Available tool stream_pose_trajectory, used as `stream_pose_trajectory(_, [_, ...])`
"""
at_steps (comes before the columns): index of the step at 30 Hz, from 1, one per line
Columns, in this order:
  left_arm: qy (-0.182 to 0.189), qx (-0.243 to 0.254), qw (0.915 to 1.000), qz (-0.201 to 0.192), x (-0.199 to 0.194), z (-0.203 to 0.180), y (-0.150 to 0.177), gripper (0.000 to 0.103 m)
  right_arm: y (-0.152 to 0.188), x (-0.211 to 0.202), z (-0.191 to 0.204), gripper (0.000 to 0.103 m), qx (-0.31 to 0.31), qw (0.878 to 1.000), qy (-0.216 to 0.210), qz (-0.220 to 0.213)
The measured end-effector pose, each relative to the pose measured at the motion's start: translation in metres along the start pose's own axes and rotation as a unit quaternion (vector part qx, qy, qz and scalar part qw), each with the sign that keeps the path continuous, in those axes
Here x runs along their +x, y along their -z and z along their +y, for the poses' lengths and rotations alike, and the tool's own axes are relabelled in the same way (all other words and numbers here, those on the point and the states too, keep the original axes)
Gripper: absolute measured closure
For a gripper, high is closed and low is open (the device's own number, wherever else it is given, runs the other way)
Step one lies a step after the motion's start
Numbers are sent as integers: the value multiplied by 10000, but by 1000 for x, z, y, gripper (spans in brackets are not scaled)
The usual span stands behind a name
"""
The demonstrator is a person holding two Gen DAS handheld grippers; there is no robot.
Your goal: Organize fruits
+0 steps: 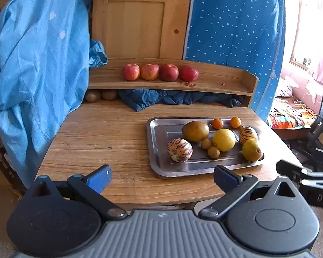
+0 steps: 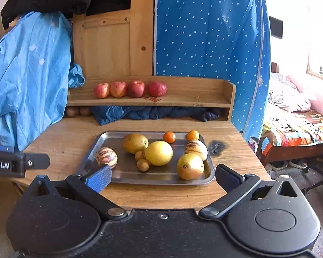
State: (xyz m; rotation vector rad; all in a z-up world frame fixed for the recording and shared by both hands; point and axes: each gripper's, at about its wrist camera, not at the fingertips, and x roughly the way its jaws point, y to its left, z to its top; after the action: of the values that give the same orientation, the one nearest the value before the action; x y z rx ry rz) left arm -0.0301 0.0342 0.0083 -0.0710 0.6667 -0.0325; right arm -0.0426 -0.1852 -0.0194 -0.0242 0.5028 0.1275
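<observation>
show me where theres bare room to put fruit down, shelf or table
The shelf is bare to the right of the four apples. The table is bare left of the tray, up to the blue garment. The tray's right half is crowded with fruit; under the shelf, dark cloth fills the space.

My left hand-held gripper [image 1: 162, 178]: grey ribbed centre plate, two round black housings with raised discs, black linkage arms on silver pivot screws, blue pads on the fingers [image 1: 100, 180]. My right hand-held gripper [image 2: 163, 178]: same build, but the centre plate is speckled black with one small silver screw, triangular cut-outs at both outer corners. From the right wrist view, the side of the left unit shows white lettering "Robot.AI".
</observation>
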Motion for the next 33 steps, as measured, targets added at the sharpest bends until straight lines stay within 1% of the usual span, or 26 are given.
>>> stream_pose_trajectory(6, [67, 76, 9999, 3, -3, -7, 1, 1, -2, -3, -6, 1, 12, 10000, -41, 18])
stream_pose_trajectory(10, [29, 58, 10000, -25, -4, -8, 1, 1, -1, -1, -6, 1, 30, 9999, -120, 85])
stream_pose_trajectory(33, [-40, 175, 9998, 34, -6, -9, 0, 1, -1, -5, -5, 1, 122, 9996, -235, 34])
